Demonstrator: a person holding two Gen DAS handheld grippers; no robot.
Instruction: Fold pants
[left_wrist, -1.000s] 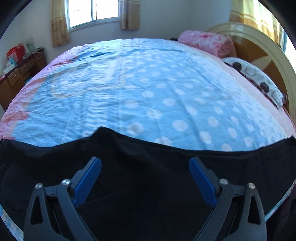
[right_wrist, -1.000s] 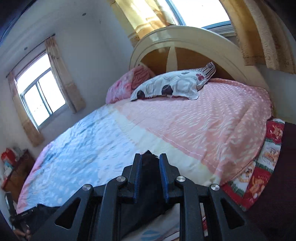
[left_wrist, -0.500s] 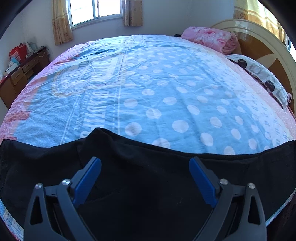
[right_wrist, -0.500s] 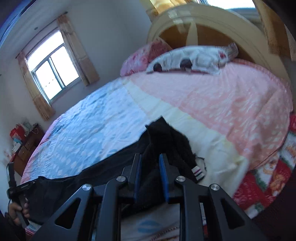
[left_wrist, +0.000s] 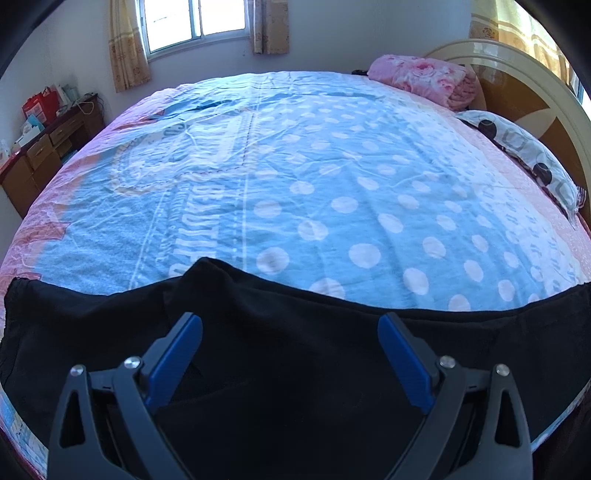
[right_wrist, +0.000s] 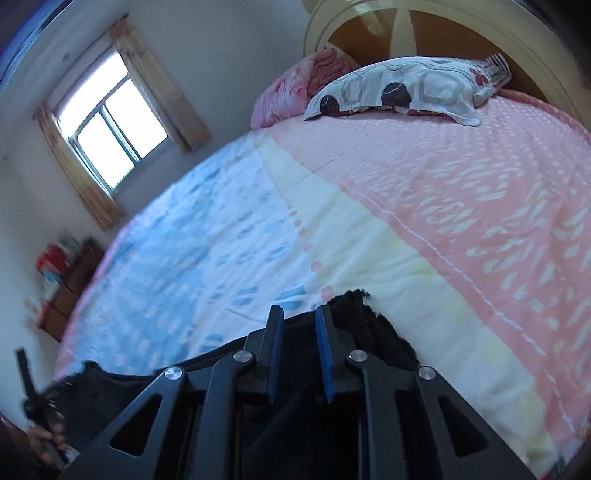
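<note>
Black pants (left_wrist: 295, 350) lie stretched along the near edge of the bed, over the blue dotted sheet (left_wrist: 332, 184). My left gripper (left_wrist: 289, 319) hovers over them, open wide, with nothing pinched between its blue pads. In the right wrist view my right gripper (right_wrist: 298, 310) is shut on the pants (right_wrist: 369, 328), whose bunched end pokes out just past its fingertips and rests low on the cream band of the sheet. The rest of the fabric runs left toward a person's hand (right_wrist: 44, 439) at the frame's lower left.
A patterned pillow (right_wrist: 399, 88) and a folded pink blanket (left_wrist: 421, 79) sit by the curved headboard (left_wrist: 524, 85). A wooden dresser (left_wrist: 40, 151) stands left of the bed under a curtained window (left_wrist: 192, 22). The sheet's pink part (right_wrist: 480, 221) stretches to the right.
My right gripper has come down toward the bed, carrying the pants end, which now lies lower and flatter on the sheet. The left gripper stayed in place and open.
</note>
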